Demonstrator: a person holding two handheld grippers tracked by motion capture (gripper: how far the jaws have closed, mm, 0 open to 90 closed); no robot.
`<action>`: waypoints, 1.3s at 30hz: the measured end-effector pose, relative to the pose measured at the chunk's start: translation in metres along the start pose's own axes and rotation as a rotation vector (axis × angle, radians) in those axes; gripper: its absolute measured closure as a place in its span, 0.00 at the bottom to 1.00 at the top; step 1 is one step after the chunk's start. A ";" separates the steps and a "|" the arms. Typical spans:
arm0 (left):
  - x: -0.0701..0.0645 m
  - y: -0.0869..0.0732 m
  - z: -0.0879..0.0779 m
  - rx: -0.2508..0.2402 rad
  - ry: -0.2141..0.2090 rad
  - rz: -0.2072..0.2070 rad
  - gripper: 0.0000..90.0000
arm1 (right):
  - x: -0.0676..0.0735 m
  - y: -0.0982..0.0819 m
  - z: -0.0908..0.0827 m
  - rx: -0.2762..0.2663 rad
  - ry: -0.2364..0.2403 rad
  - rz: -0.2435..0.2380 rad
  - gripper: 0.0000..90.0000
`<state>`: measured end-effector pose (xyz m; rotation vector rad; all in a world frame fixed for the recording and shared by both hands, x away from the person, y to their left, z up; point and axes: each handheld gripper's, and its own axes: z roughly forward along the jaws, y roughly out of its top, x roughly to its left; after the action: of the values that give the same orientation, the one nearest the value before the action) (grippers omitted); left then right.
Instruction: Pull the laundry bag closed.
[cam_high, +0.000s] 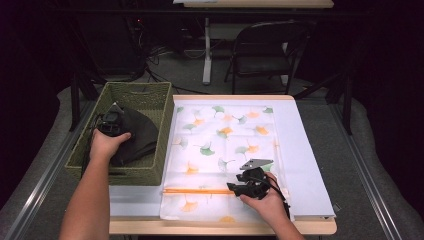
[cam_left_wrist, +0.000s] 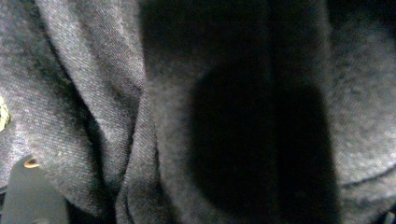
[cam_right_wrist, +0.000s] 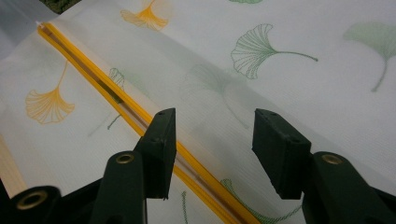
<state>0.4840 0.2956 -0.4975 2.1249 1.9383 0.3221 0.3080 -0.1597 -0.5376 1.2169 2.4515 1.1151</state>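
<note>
A dark grey cloth (cam_high: 139, 135) lies bunched in a green woven basket (cam_high: 137, 89) at the left. My left gripper (cam_high: 110, 123) is down in the basket at the cloth's raised peak. In the left gripper view the cloth (cam_left_wrist: 93, 93) folds tightly over the jaws, so the gripper looks shut on it. A translucent zip bag (cam_high: 225, 130) printed with ginkgo leaves lies flat on the table. Its orange zipper (cam_high: 197, 190) runs along the near edge. My right gripper (cam_right_wrist: 215, 121) stands open just above the bag, its left fingertip over the zipper (cam_right_wrist: 93, 70).
The basket sits at the table's left edge, touching the bag's left side. A white sheet (cam_high: 307, 165) covers the tabletop under the bag. A folding chair (cam_high: 265, 50) and a desk leg (cam_high: 207, 50) stand beyond the table's far edge.
</note>
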 end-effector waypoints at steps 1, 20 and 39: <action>-0.001 0.000 0.000 -0.001 0.006 0.001 0.18 | 0.000 0.000 0.000 0.000 0.000 0.001 0.55; -0.004 -0.002 0.000 -0.004 0.032 0.010 0.32 | 0.000 0.000 0.000 0.003 0.000 0.004 0.55; -0.005 0.000 0.001 -0.001 0.015 0.020 0.42 | 0.000 0.000 0.000 0.000 0.001 0.000 0.55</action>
<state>0.4836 0.2906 -0.4986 2.1484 1.9252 0.3434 0.3079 -0.1604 -0.5376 1.2169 2.4521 1.1168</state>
